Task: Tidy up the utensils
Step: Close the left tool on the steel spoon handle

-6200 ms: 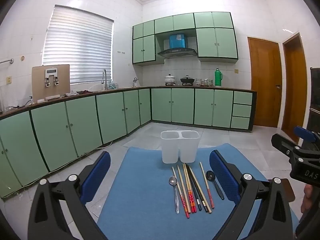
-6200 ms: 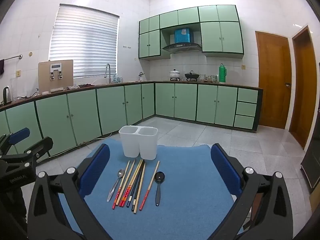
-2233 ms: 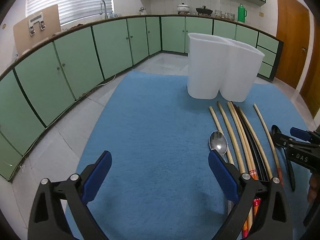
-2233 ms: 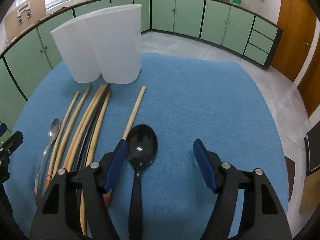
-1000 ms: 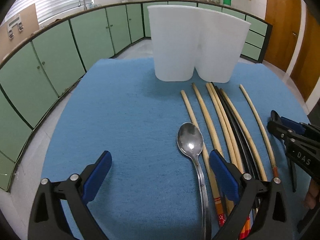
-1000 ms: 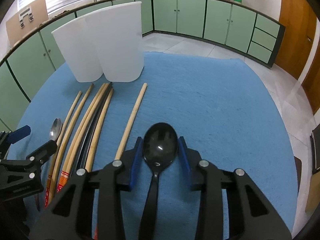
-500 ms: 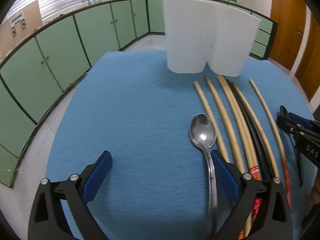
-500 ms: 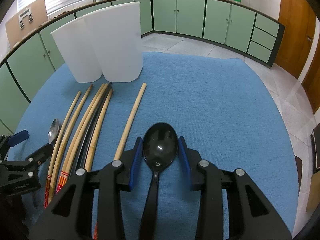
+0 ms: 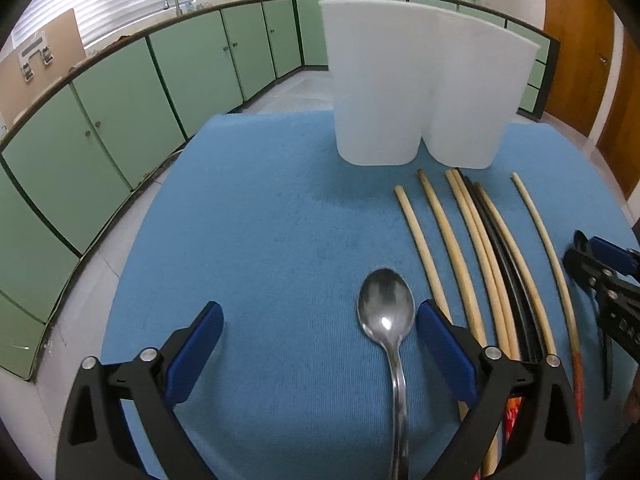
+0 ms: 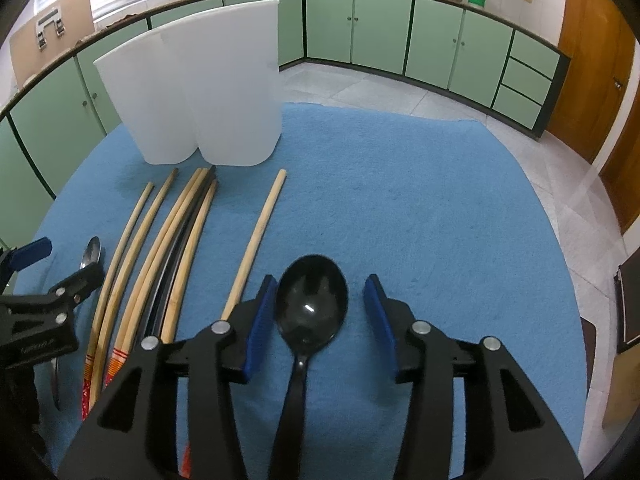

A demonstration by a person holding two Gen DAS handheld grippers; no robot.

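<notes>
Holder (image 9: 400, 92) unfilled (all utensils lie before it); your right gripper (image 10: 316, 320) fingers just spread off black spoon (image 10: 310, 304), left gripper (image 9: 318, 344) fingers spread around steel spoon (image 9: 386, 308).

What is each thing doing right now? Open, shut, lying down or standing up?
left gripper: open around the metal spoon.
right gripper: open, jaws just been opening, black spoon between them.
metal spoon: lying flat, bowl up.
black spoon: lying flat, bowl up.
chopsticks: lying flat, side by side.
white holder: upright, inside hidden.
</notes>
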